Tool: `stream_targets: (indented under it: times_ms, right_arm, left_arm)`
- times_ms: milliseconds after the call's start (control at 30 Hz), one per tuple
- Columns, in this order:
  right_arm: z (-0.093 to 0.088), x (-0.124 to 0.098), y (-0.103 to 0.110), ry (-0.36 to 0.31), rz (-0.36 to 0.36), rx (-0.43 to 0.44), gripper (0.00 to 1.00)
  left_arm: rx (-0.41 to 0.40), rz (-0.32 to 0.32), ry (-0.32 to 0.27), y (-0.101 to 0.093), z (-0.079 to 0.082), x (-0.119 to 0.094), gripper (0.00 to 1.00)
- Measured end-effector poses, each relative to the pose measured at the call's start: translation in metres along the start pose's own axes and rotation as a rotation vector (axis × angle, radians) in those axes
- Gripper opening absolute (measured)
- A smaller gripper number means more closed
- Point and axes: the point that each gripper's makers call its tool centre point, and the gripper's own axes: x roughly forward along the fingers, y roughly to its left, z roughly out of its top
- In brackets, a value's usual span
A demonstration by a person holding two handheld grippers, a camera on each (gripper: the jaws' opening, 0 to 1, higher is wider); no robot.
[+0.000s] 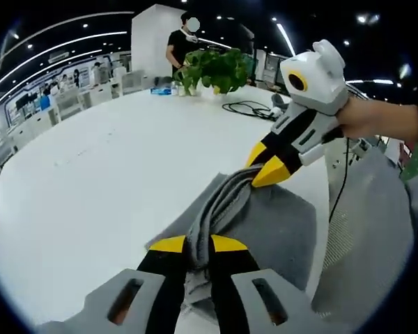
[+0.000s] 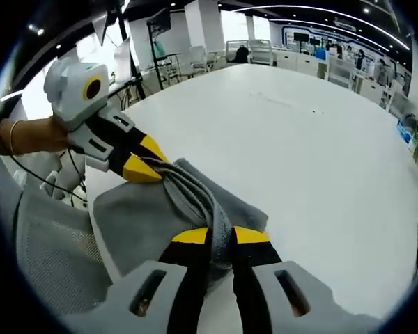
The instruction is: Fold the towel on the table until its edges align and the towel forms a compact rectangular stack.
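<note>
Left gripper view: my left gripper (image 1: 198,245) is clamped on one bunched end of the grey towel (image 1: 279,226); my right gripper (image 1: 265,163) pinches the other end, near the table (image 1: 104,181) edge.
Right gripper view: right gripper (image 2: 221,236) closed on the towel (image 2: 136,216), left gripper (image 2: 145,161) gripping opposite.
Progress: I judge a fold is in hand, the top edge lifted over a flat layer; no compact stack yet.
Count: one towel, two grippers, one plant (image 1: 216,68), one chair (image 2: 42,243).

Bright ceiling-strip lighting (fisheye-warped edges)
</note>
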Motion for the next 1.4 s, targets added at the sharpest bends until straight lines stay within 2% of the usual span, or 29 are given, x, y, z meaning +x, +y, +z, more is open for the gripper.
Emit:
stream_targets:
  times_ms: [267,600,633,700,800,933,1100,1400]
  right_arm:
    - [-0.004,0.01,-0.005,0.012,-0.002,0.011,0.11]
    - [-0.01,0.018,-0.01,0.024,-0.013,0.02,0.12]
    - [-0.01,0.019,-0.011,0.023,-0.012,0.021,0.12]
    - [-0.014,0.023,-0.012,0.03,-0.02,0.057,0.12]
    - [-0.016,0.026,-0.014,0.02,-0.027,0.095,0.11]
    - [-0.017,0.027,-0.014,0.012,-0.026,0.104,0.11]
    - [-0.018,0.028,-0.015,-0.032,-0.022,0.142,0.11]
    - [-0.018,0.027,-0.012,-0.089,-0.097,0.154,0.11]
  left_arm:
    - [-0.076,0.005,0.006,0.007,-0.011,0.009,0.13]
    - [-0.087,0.0,0.025,0.007,-0.018,0.018,0.12]
    - [-0.094,-0.004,0.045,0.006,-0.021,0.02,0.11]
    - [-0.108,-0.006,0.053,0.006,-0.022,0.023,0.1]
    - [-0.107,-0.007,0.069,0.006,-0.023,0.026,0.1]
    - [-0.117,-0.016,0.081,0.007,-0.023,0.025,0.1]
    - [-0.119,-0.013,0.082,0.007,-0.024,0.026,0.1]
    - [-0.142,-0.015,0.056,0.007,-0.024,0.026,0.1]
